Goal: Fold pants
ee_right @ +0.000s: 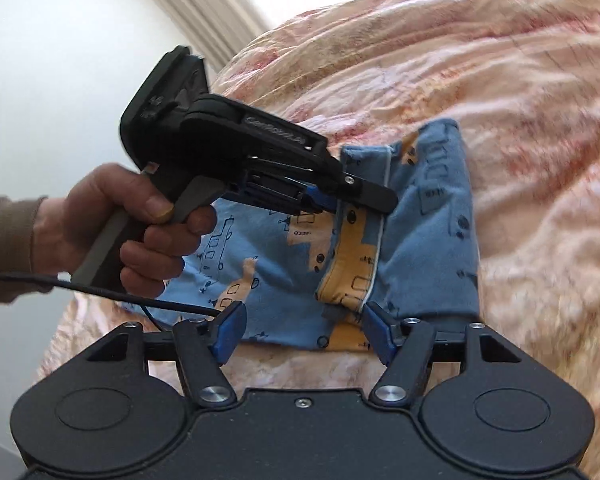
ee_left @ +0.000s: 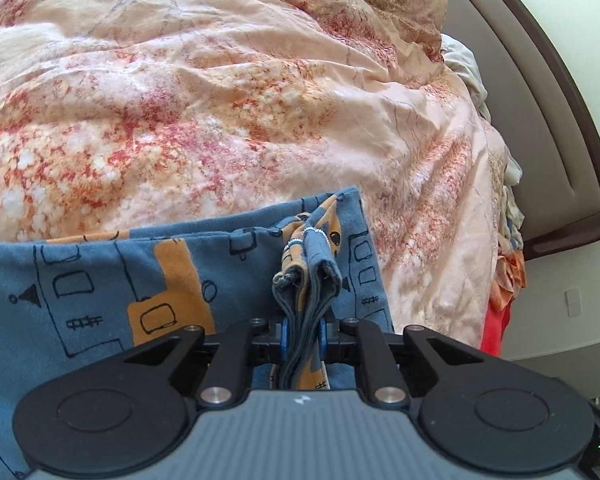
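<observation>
Pants (ee_right: 420, 232) lie on the bed (ee_right: 540, 120); left hand-held gripper (ee_left: 303, 338) pinches their bunched edge to carry a fold, right hand-held gripper (ee_right: 304, 330) gapes, released.

A bedroom in a home

A bed (ee_left: 440, 208) under a rumpled floral duvet (ee_left: 180, 100), a padded headboard (ee_left: 540, 120), and a curtained window (ee_right: 220, 8) show it.

A bed fills the room, covered by a rumpled peach quilt (ee_left: 228, 92) printed with red and orange blossoms. Behind it curves a padded beige headboard (ee_left: 540, 128) edged in dark brown. A white wall (ee_right: 60, 60) stands beside pale curtains (ee_right: 204, 4), where bright daylight enters.
</observation>
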{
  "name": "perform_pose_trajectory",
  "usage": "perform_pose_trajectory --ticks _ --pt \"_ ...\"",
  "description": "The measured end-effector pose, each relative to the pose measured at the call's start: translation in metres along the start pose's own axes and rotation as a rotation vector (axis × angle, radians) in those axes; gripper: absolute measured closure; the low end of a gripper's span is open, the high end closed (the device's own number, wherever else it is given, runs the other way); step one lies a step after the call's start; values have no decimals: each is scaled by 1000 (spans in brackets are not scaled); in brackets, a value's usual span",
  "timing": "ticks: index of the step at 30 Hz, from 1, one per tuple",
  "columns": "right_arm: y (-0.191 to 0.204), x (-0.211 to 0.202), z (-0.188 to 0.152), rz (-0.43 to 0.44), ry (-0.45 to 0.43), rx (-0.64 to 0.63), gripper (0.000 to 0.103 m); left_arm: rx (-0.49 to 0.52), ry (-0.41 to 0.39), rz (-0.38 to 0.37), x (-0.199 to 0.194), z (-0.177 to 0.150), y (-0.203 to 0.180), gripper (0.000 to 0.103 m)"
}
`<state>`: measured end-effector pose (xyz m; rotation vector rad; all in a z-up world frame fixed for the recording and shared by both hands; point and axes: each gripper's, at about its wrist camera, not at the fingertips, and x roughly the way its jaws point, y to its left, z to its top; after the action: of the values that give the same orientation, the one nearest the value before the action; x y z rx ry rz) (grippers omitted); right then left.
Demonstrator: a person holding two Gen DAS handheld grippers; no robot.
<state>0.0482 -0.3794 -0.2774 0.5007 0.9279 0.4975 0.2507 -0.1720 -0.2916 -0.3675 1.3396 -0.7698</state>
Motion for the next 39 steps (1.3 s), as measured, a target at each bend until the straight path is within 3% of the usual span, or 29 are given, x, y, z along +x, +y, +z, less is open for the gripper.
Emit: perform_pose_trajectory --ticks 7,12,14,17,19,22,24,26,33,39 --pt "-43 -9 -38 84 -197 625 36 -176 -10 -115 -5 3 17 90" --pt "-45 -1 -56 129 -303 811 36 -291 -12 -198 -4 4 25 90" --pt "-46 6 -63 150 -329 886 36 -251 -9 -167 -4 4 21 90" --pt "-47 8 -74 145 -362 940 38 -142 7 -47 -3 4 15 90" --pt "-49 7 -81 144 -388 981 40 -152 15 -34 -6 3 20 90" --pt "-54 7 -91 111 -390 1034 59 -172 7 -43 -11 0 25 91" --pt "-56 8 -95 89 -384 1041 78 -169 6 -38 -14 -3 25 91" --pt "-56 8 -100 74 -377 1041 86 -172 2 -44 -17 -5 26 91" --pt "-35 5 -98 110 -340 989 87 -215 -20 -60 -36 -11 37 91" --pt "-14 13 -101 159 -293 975 87 -228 -47 -17 -61 -22 52 91"
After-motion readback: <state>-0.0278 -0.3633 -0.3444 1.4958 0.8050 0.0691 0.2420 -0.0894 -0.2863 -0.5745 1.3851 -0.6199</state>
